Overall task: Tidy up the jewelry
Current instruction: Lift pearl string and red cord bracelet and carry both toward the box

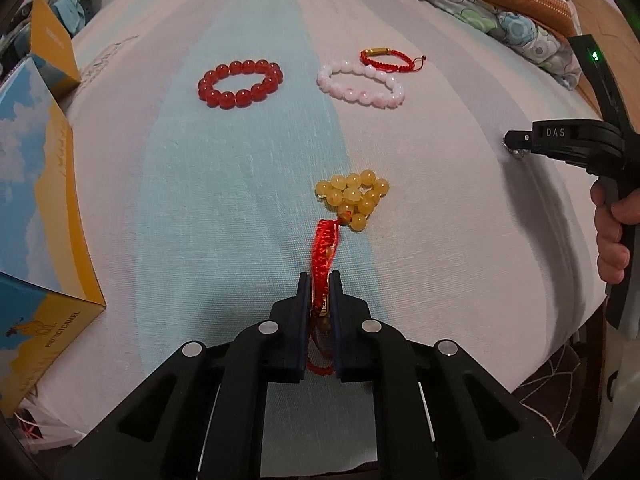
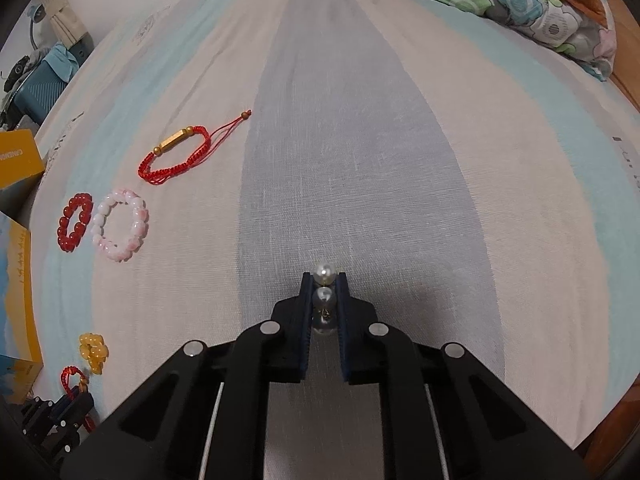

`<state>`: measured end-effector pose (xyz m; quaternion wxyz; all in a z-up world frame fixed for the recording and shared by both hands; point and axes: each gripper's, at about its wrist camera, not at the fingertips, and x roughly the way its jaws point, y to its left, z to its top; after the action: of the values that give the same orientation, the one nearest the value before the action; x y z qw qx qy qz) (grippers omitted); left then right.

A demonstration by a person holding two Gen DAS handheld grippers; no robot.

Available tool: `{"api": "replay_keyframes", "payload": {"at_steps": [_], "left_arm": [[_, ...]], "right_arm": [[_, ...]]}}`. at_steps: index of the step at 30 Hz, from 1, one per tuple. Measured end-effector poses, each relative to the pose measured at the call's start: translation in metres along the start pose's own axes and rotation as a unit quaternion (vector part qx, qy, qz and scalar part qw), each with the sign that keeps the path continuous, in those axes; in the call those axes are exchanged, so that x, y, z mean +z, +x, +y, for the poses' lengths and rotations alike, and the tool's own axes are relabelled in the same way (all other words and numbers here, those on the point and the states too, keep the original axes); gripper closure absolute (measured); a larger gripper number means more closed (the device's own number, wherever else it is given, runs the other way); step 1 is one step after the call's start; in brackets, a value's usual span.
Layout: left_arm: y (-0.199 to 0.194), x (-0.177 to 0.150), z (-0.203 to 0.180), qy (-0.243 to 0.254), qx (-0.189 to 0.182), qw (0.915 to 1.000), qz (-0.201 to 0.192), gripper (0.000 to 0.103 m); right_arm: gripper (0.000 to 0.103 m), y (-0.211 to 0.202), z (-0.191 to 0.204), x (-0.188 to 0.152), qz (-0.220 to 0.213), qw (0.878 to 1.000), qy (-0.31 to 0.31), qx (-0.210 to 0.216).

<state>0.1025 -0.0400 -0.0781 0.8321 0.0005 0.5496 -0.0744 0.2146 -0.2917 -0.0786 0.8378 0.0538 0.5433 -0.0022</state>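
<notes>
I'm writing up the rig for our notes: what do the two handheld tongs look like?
Both tongs are matte black plastic with angular linkage arms and round silver pivot pins. The left tongs and right tongs end in flat dark blue pads. Seen from the left wrist, the right unit has white "DAS" lettering, a curved black frame with a green light, and a grey handle. No sleeve shows.

The bed sheet (image 1: 240, 200) has wide stripes of pale blue, cream and grey. On it lie a deep red bead bracelet (image 1: 240, 84), a pink-and-white one (image 1: 360, 86), a red cord bracelet (image 1: 384, 58) (with a gold tube), and yellow beads (image 1: 354, 196) on red cord. The pearls (image 2: 324, 292) are white, the boxes (image 1: 40, 200) yellow and blue.
</notes>
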Motion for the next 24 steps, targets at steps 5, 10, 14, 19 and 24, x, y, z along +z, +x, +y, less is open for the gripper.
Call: {"api": "replay_keyframes", "payload": {"at_steps": [5,10,14,19,24], "left_arm": [[-0.006,0.002,0.000,-0.002,-0.004,1.0000,-0.003,0.095],[-0.013,0.004,0.000,-0.001,-0.005,1.0000,-0.008,0.095],[-0.024,0.006,-0.001,-0.001,-0.006,0.9999,-0.016,0.095],[-0.036,0.010,0.000,-0.001,-0.004,0.9997,-0.025,0.095],[-0.053,0.019,0.001,-0.001,0.000,0.9991,-0.042,0.095]], "right_arm": [[0.093,-0.008,0.002,0.001,-0.009,1.000,-0.001,-0.001],[0.093,-0.016,0.003,0.001,-0.018,1.000,-0.003,-0.002],[0.093,-0.023,0.005,0.000,-0.025,1.000,-0.005,-0.003],[0.093,-0.036,0.008,0.000,-0.038,0.999,-0.007,-0.002],[0.093,-0.052,0.012,0.003,-0.054,0.998,-0.011,-0.002]]}}
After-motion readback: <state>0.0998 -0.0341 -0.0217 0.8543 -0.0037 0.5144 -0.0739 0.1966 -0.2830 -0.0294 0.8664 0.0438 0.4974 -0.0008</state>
